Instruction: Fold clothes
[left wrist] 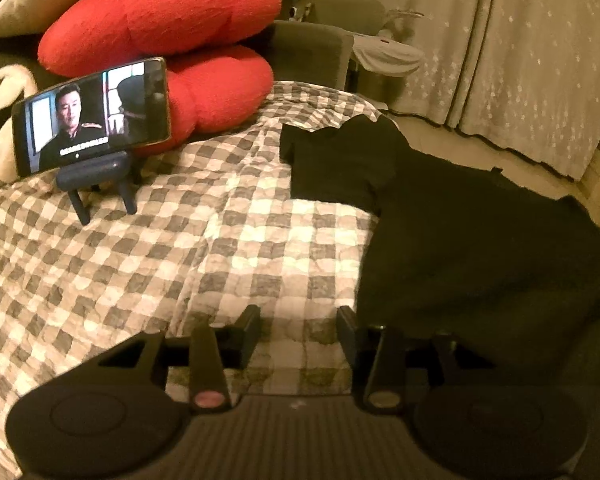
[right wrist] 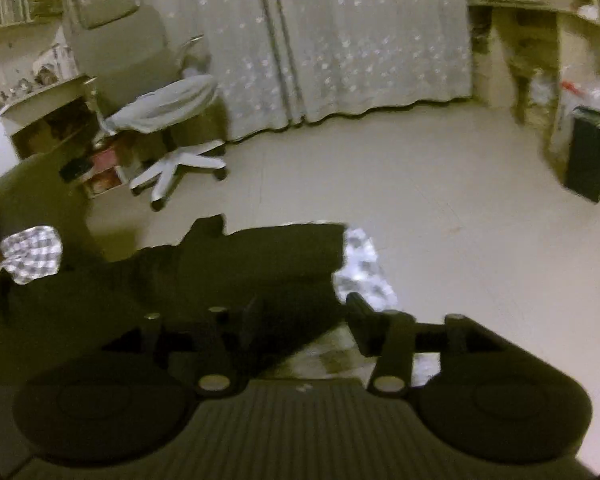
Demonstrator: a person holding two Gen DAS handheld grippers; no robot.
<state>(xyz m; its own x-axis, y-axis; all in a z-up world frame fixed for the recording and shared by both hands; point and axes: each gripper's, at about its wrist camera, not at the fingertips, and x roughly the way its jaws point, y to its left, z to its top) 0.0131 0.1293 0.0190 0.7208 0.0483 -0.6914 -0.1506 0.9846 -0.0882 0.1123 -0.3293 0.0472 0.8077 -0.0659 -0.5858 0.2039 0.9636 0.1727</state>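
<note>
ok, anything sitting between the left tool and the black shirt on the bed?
Nothing visible. The left tool is open over bare checkered bedspread, and the black shirt lies just to its right, its edge close by the right finger. The phone on its stand sits far off by the red cushions.

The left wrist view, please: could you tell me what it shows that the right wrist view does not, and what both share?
Only the left wrist view shows the phone on its stand, the red cushions and the left tongs, open over the bedspread. Only the right wrist view shows the floor, the chair's white wheeled base and the right tongs, open. Both show the black garment on the checked bedspread and the curtain.
</note>
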